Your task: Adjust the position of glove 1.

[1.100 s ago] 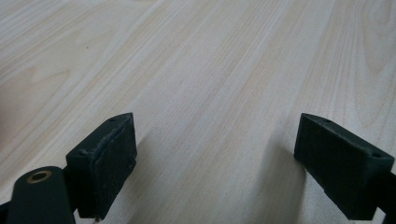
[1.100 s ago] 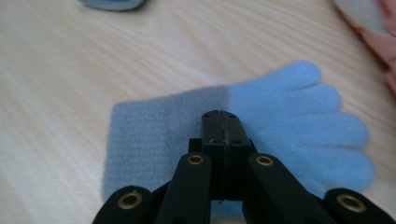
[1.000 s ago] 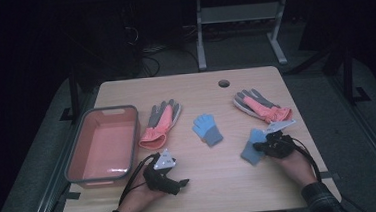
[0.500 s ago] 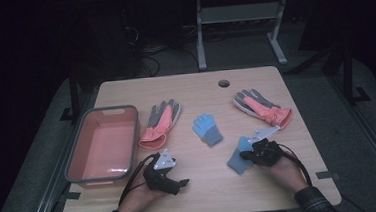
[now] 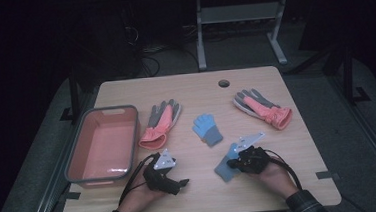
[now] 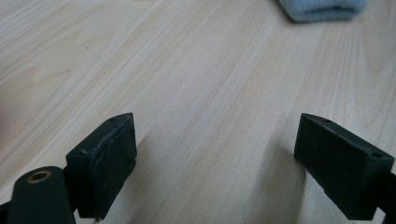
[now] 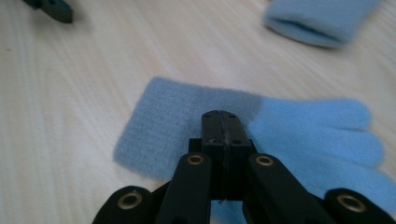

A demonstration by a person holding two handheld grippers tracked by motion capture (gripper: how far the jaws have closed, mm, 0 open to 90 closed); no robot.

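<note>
We find the right gripper (image 5: pixel 236 161) with jaws pinching a blue glove (image 7: pixel 261 135) at its cuff edge, near right on the surface (image 5: pixel 202 195), likely to drag it toward its mate (image 5: pixel 206 128). The left gripper (image 6: pixel 219 154) rests with jaws spread, nothing between them.

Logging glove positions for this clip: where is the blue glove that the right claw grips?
In the high view the blue glove lies near the table's front edge, right of centre, pinched in the right claw, just in front of the other blue glove.
</note>
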